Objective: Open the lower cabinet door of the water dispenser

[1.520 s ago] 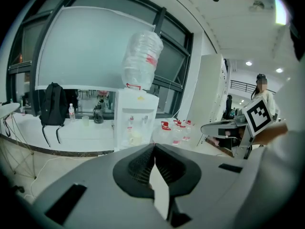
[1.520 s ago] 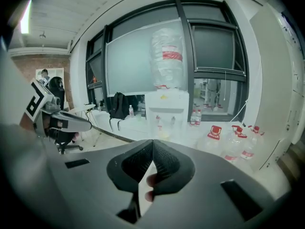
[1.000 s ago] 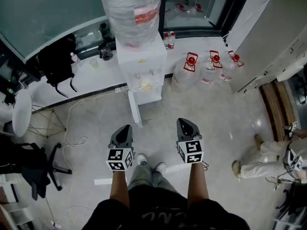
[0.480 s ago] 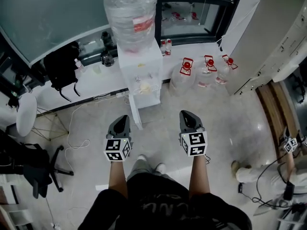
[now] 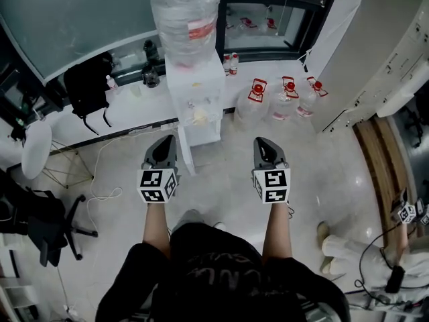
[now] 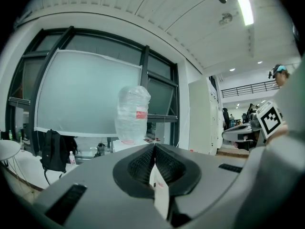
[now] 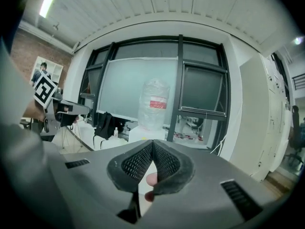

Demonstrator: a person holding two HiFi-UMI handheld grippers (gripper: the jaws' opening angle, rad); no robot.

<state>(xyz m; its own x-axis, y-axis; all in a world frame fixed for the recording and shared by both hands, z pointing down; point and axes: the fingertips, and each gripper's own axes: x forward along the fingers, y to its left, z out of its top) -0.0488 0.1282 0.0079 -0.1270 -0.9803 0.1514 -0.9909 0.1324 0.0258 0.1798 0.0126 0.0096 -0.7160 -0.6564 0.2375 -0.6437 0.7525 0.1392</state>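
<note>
Both claws are fully closed and empty. The left gripper (image 5: pixel 165 141) has its pads pressed tip to tip. The right gripper (image 5: pixel 263 143) is the same, with only a fingertip (image 7: pixel 151 179) showing behind its pads. Both are held out in front of the person, roughly level, side by side and well apart, pointing at the far wall. The water dispenser (image 5: pixel 196 79) stands far centre against the low white ledge, with a big clear bottle (image 5: pixel 186 12) on top. Its lower cabinet door (image 5: pixel 186 154) looks swung out from the left front edge toward the near side, seen edge-on, with the compartment behind it exposed. In the head view the left gripper sits just left of that door edge. Its own view shows the dispenser well ahead, so no contact. The right gripper is right of the dispenser and clear of it. Red-capped water jugs (image 5: pixel 278 99) sit on the floor to the dispenser's right. A black backpack (image 5: pixel 87 86) is on the ledge to its left, a black office chair (image 5: pixel 47 223) near left, and white cabinets (image 5: pixel 382 52) far right.
</note>
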